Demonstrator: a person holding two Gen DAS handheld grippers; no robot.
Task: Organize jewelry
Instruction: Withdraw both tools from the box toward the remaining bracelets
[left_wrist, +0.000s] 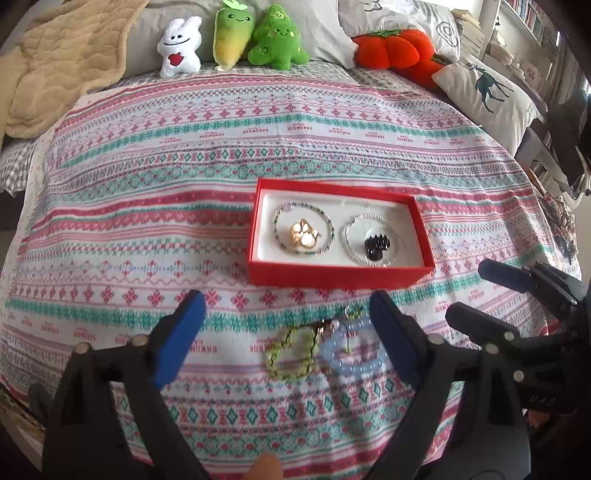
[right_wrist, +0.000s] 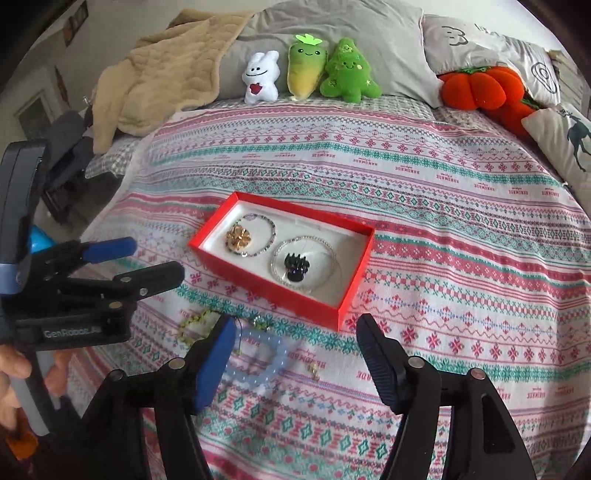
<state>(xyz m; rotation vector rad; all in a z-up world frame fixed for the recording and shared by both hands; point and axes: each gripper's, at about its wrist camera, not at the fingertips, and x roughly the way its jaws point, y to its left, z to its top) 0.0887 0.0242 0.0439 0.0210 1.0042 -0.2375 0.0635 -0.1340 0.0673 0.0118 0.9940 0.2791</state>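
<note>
Our right wrist view alone shows a small gold charm (right_wrist: 314, 370) lying loose on the bed (right_wrist: 461, 229). Both tongs, left (left_wrist: 288, 332) and right (right_wrist: 295, 354), are spread, empty, over the blue bracelet (left_wrist: 354, 350) and green bracelet (left_wrist: 291, 350), near the red box (left_wrist: 332, 275); plush toys (left_wrist: 236, 37) sit beyond.

You are looking at matte black frames on both grippers, silver screw heads dotting their linkages. Your left gripper (left_wrist: 286, 332) is wearing smooth blue pads (left_wrist: 181, 338); your right gripper (right_wrist: 295, 360) is showing one ribbed dark pad (right_wrist: 376, 363). "GenRobot.AI" lettering is showing on the left body.
</note>
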